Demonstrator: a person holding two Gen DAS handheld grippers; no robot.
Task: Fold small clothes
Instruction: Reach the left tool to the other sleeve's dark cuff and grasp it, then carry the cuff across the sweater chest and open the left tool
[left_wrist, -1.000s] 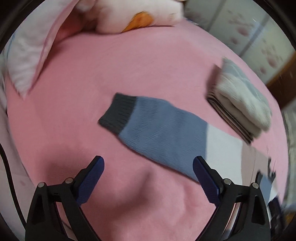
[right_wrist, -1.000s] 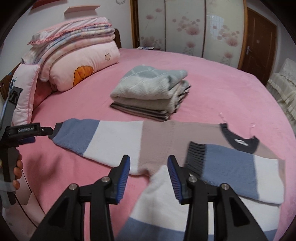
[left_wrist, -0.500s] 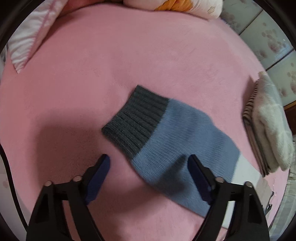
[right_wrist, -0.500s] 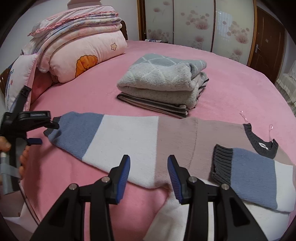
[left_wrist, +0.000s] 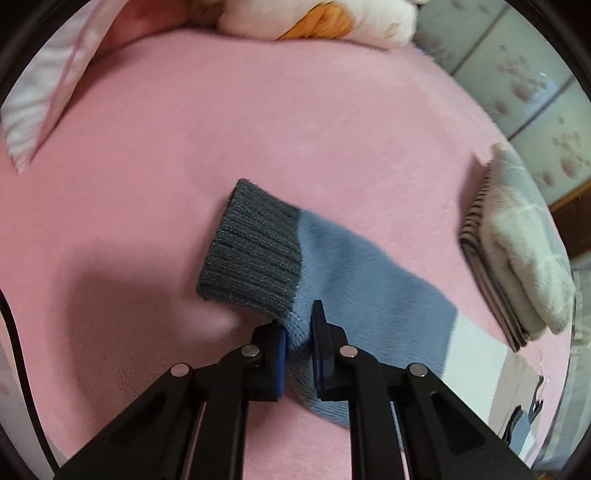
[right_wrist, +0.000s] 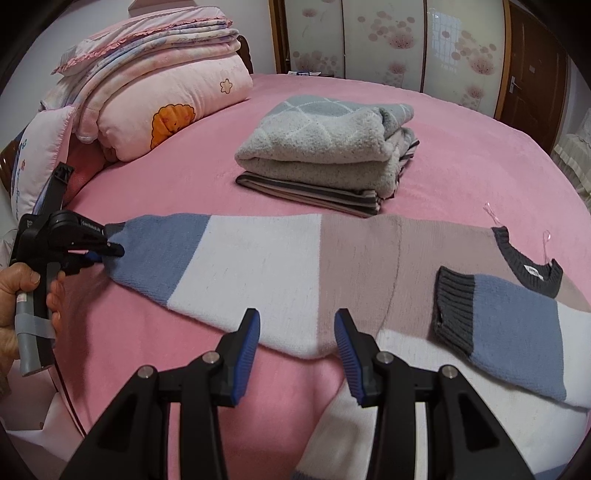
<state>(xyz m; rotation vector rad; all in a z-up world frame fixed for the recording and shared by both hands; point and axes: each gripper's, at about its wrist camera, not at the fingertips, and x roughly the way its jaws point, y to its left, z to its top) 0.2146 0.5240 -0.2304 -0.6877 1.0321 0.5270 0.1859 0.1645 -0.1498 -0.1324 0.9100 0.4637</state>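
The colour-block sweater (right_wrist: 354, 258) lies spread across the pink bed (right_wrist: 461, 155), one sleeve (right_wrist: 509, 314) already folded over the chest. The left claw (left_wrist: 298, 334) is clenched on the other sleeve (left_wrist: 351, 288) just behind its grey cuff (left_wrist: 255, 254). The right claw (right_wrist: 297, 326) hangs released above the underarm. Lift the sleeve low and carry it inward, right claw pinning the crease. Folded clothes (right_wrist: 328, 147) and stacked quilts (right_wrist: 166, 85) sit behind; floral wardrobe doors (right_wrist: 388, 33) beyond.
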